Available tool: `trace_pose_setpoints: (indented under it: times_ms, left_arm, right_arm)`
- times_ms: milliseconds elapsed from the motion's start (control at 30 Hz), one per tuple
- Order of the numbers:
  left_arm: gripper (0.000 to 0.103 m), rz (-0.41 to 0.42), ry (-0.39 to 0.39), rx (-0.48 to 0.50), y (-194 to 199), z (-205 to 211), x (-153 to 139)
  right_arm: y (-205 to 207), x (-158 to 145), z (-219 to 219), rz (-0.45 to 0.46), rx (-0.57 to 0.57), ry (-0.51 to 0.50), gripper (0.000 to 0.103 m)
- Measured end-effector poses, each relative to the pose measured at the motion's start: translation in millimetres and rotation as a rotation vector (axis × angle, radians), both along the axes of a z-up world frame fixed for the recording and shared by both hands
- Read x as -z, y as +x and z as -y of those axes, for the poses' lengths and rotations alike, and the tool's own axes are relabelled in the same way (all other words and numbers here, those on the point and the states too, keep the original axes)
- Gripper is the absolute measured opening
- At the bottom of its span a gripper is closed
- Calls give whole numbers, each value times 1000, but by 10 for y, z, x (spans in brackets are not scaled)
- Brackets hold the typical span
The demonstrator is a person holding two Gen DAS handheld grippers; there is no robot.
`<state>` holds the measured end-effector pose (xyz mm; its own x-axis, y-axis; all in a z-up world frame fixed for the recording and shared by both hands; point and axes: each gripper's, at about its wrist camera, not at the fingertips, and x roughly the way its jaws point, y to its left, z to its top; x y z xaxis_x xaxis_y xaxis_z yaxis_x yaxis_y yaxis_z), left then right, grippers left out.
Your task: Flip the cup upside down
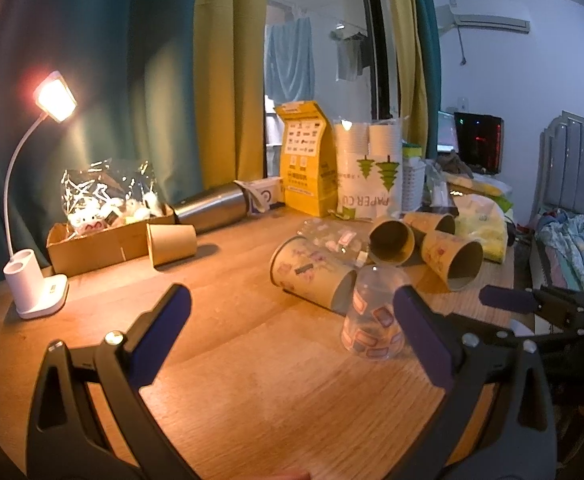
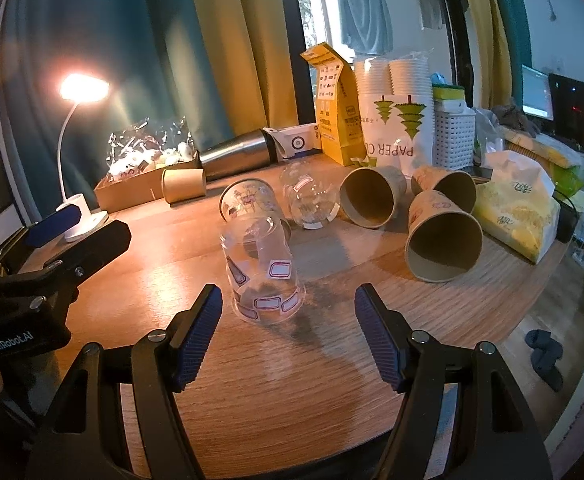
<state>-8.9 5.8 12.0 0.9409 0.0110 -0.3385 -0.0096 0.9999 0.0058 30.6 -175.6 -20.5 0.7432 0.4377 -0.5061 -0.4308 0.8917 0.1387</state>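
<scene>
A clear plastic cup [image 2: 264, 272] with small red and blue label stickers stands upside down, mouth down, on the wooden table [image 2: 292, 380]. It also shows in the left wrist view [image 1: 373, 316]. My right gripper [image 2: 288, 312] is open and empty, just behind the cup and slightly to its right, not touching it. My left gripper [image 1: 288, 320] is open and empty; the cup stands just beyond its right finger [image 1: 423, 340]. The left gripper also shows at the left edge of the right wrist view [image 2: 64, 236].
Several brown paper cups lie on their sides behind the clear cup [image 2: 443, 240] [image 2: 371, 196] [image 2: 252, 200]. A second clear cup [image 2: 309, 200] lies on its side. A lit desk lamp [image 1: 36, 280], cardboard box [image 1: 96, 240], steel bottle [image 1: 212, 208], yellow bag [image 1: 307, 160] and paper cup pack [image 1: 367, 168] stand along the back.
</scene>
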Motion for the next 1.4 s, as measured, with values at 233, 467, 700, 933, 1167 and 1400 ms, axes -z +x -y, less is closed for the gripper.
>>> trace_pose_setpoints:
  times_ms: [233, 467, 700, 933, 1167, 1400]
  left_arm:
    - [102, -21, -1, 1, 39, 1, 30]
    - [102, -23, 2, 1, 39, 8, 38]
    - [102, -22, 4, 0, 46, 24, 41]
    - [102, -21, 6, -15, 47, 7, 37]
    - [102, -18, -1, 6, 34, 2, 29]
    - [102, -10, 7, 29, 25, 43, 26]
  right_arm:
    - [10, 10, -15, -8, -4, -1, 72]
    - [2, 3, 1, 1, 7, -4, 72]
    - [-27, -21, 1, 12, 1, -4, 72]
    - [-30, -33, 11, 10, 1, -3, 72]
    - [-26, -35, 13, 7, 1, -2, 72]
    - [-24, -39, 12, 7, 1, -2, 72]
